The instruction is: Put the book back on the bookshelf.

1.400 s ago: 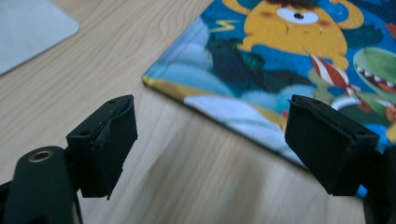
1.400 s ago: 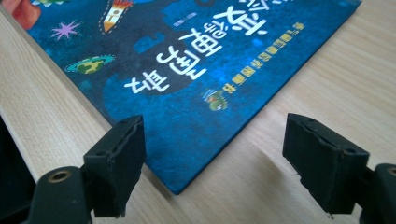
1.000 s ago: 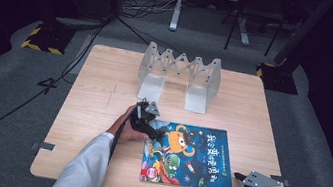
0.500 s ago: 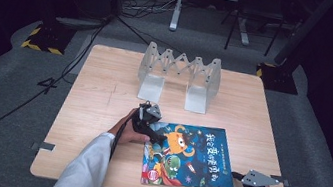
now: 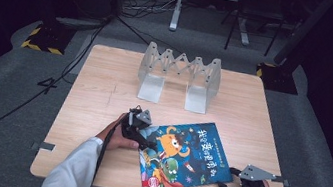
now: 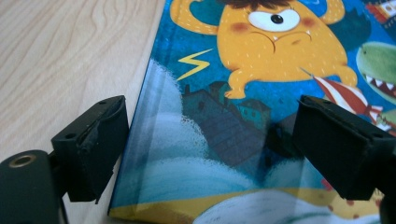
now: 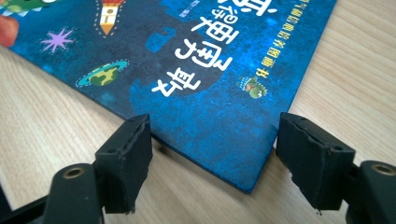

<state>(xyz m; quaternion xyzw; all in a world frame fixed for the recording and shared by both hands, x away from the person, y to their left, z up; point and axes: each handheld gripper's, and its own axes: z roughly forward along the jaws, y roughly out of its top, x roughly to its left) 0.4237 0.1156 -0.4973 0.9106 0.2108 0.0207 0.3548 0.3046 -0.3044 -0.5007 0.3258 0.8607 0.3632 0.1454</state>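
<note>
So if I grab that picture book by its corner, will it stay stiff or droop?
The book looks thin, so it would probably sag from one corner. Its cover is glossy, so the jaws may slip. It lies flat on the table, so an edge needs lifting first.

Blue book, orange monster cover

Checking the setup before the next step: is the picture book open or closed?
Closed. The book lies flat on the table with its front cover up, and no inside pages show.
</note>
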